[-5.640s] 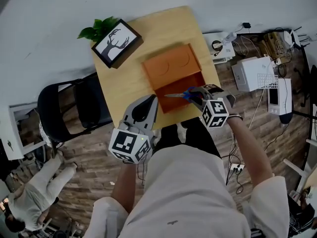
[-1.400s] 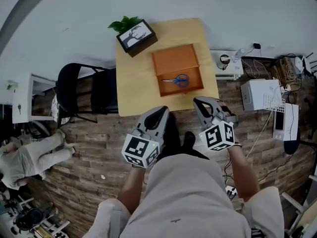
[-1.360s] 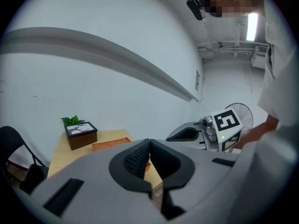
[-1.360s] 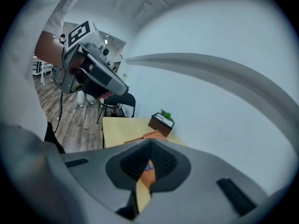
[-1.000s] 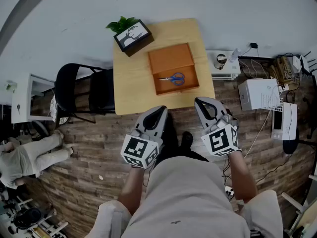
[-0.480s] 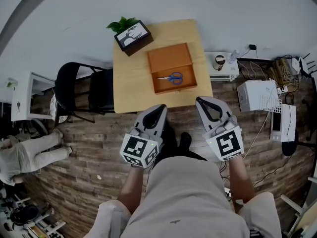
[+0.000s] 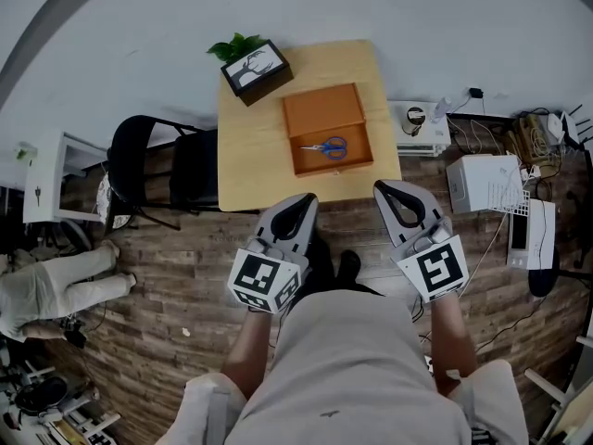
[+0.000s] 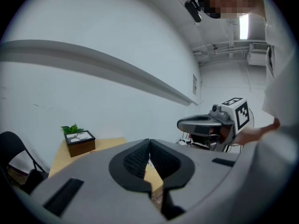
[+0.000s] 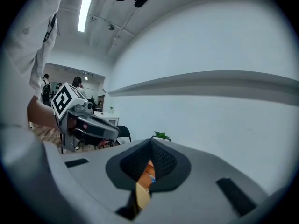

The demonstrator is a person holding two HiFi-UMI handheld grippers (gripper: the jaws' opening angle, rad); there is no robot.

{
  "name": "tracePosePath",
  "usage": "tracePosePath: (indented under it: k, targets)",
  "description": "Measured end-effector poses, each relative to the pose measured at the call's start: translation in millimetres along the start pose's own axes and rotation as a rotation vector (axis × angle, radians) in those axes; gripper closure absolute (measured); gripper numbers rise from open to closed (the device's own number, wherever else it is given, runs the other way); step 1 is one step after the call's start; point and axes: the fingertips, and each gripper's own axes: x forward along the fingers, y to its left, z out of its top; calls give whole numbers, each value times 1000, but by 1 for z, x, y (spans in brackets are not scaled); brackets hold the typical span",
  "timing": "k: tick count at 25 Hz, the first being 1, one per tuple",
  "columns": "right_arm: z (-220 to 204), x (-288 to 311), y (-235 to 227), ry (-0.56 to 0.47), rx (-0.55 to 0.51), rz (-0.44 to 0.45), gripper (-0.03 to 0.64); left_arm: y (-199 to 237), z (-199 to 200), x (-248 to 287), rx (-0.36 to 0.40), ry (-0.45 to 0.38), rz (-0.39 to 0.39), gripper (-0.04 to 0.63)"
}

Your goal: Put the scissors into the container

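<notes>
Blue-handled scissors (image 7: 326, 146) lie flat inside the open orange wooden container (image 7: 322, 111) on the light wooden counter (image 7: 250, 146). Their long axis runs left-right, handles to the right. The left claw (image 7: 298, 202) and right claw (image 7: 389, 188) hang short of the counter's near edge, each pressed closed on nothing. The scissors sit ahead, roughly between the 2. Job looks done.

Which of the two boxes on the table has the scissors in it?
The orange container, nearer the person: blue-handled scissors lie in its open tray. The dark box with the deer picture, at the table's far left corner, shows none.
</notes>
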Motion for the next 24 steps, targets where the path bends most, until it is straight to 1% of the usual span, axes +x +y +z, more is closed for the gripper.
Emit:
tracePosePath:
  k: [13,24]
  targets:
    - [-7,0,1,17,25,-3,618,0,2,-1,-2,0,-6,588]
    - [-6,1,-1,18,16,-2,618,0,1,2,-4,4,-2,588]
